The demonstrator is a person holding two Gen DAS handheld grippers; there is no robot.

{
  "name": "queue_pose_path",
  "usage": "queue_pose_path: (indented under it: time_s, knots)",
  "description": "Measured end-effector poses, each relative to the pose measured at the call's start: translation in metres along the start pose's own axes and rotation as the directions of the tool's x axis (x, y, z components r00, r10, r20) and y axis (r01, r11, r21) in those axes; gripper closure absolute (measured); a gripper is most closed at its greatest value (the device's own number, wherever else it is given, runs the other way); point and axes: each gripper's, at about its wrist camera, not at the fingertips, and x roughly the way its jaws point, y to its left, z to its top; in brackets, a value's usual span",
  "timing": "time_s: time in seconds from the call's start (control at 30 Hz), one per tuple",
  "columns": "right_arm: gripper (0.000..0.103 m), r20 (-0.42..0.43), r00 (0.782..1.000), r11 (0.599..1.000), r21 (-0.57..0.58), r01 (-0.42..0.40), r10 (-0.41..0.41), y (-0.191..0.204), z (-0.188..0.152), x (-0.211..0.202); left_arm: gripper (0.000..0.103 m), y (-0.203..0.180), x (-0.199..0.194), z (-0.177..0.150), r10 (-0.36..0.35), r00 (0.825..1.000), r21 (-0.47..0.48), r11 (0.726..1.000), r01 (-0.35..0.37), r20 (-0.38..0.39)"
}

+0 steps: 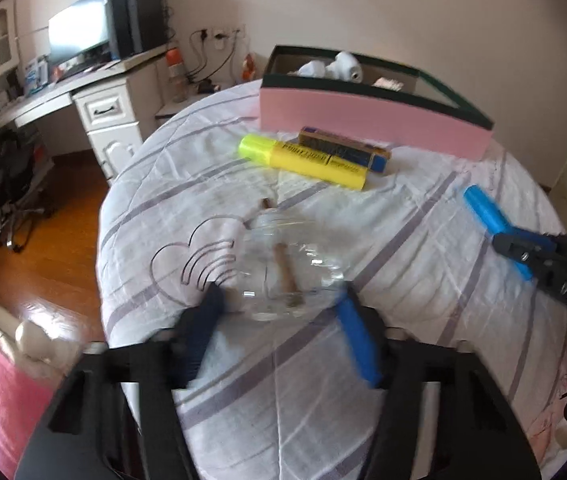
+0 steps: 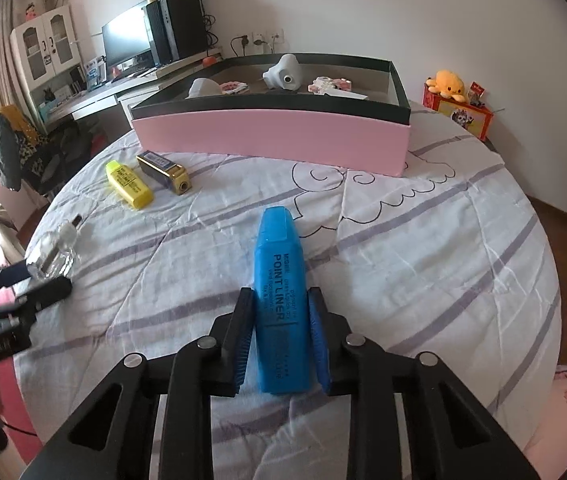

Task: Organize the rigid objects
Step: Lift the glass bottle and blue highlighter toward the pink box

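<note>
The blue Point Liner highlighter lies on the striped bedsheet, cap towards the pink box, its rear half clamped between the pads of the right gripper. The grip looks square; lifting straight up before swinging to the box should keep the marker from pivoting. To the left, the left gripper has its jaws closed around the base of a small clear glass bottle with a cork stopper, though blur hides whether the pads press. Glass is slick, so firm contact matters. A yellow highlighter and a lighter wait near the box.
</note>
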Motion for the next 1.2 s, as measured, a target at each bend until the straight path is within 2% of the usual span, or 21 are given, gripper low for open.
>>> queue_pose_path:
  time_s: [0.17, 0.23, 0.37, 0.4, 0.5, 0.63, 0.67, 0.7, 0.77, 0.9, 0.97, 1.2]
  knots:
    - [0.077, -0.001, 1.000, 1.000, -0.014, 0.007, -0.007, 0.004, -0.008, -0.007, 0.053, -0.002, 0.002, 0.004, -0.085, 0.996, 0.027, 0.996, 0.085, 0.012]
    - [0.077, -0.012, 1.000, 1.000, -0.018, 0.018, -0.018, 0.007, -0.012, -0.012, 0.051, -0.003, 0.003, 0.004, -0.081, 0.997, 0.027, 0.996, 0.081, 0.009]
    - [0.076, -0.002, 0.999, 0.999, -0.024, 0.032, -0.032, 0.009, -0.013, -0.012, 0.026, -0.008, 0.007, 0.008, -0.087, 0.996, 0.006, 0.996, 0.087, 0.008]
    - [0.076, -0.001, 1.000, 0.999, -0.023, 0.030, -0.030, 0.009, -0.011, -0.010, 0.025, -0.011, 0.008, 0.009, -0.077, 0.997, 0.012, 0.997, 0.077, 0.007]
    - [0.076, 0.002, 1.000, 0.999, -0.039, 0.030, -0.030, 0.009, -0.008, -0.007, 0.026, -0.021, 0.013, 0.008, -0.014, 1.000, 0.064, 0.998, 0.014, 0.009]
    - [0.076, -0.003, 0.999, 0.997, -0.069, 0.033, -0.033, 0.010, -0.003, -0.002, 0.028, -0.019, 0.017, 0.012, -0.013, 1.000, 0.044, 0.999, 0.013, 0.018]
    - [0.074, -0.006, 0.999, 0.997, -0.074, 0.036, -0.037, 0.011, -0.001, 0.000, 0.032, -0.019, 0.017, 0.013, -0.012, 1.000, 0.044, 0.999, 0.011, 0.019]
    - [0.073, -0.006, 0.999, 0.996, -0.075, 0.039, -0.039, 0.011, 0.000, 0.000, 0.044, -0.018, 0.016, 0.014, -0.006, 1.000, 0.041, 0.999, 0.005, 0.029]
    - [0.071, -0.004, 0.999, 0.996, -0.077, 0.045, -0.046, 0.011, 0.001, 0.001, 0.052, -0.015, 0.016, 0.015, -0.007, 0.999, 0.037, 0.999, 0.006, 0.036]
    - [0.072, 0.007, 0.999, 0.998, -0.062, 0.032, -0.032, 0.009, 0.001, 0.003, 0.052, -0.013, 0.014, 0.013, -0.033, 0.999, 0.047, 0.998, 0.031, 0.040]
    - [0.076, 0.012, 1.000, 0.999, -0.048, 0.024, -0.024, 0.006, 0.001, 0.002, 0.052, -0.013, 0.013, 0.013, -0.036, 0.998, 0.049, 0.998, 0.034, 0.042]
    - [0.076, 0.039, 0.999, 1.000, -0.009, -0.006, 0.006, 0.003, -0.002, -0.006, 0.052, -0.020, 0.001, 0.017, -0.070, 0.996, 0.052, 0.996, 0.066, 0.064]
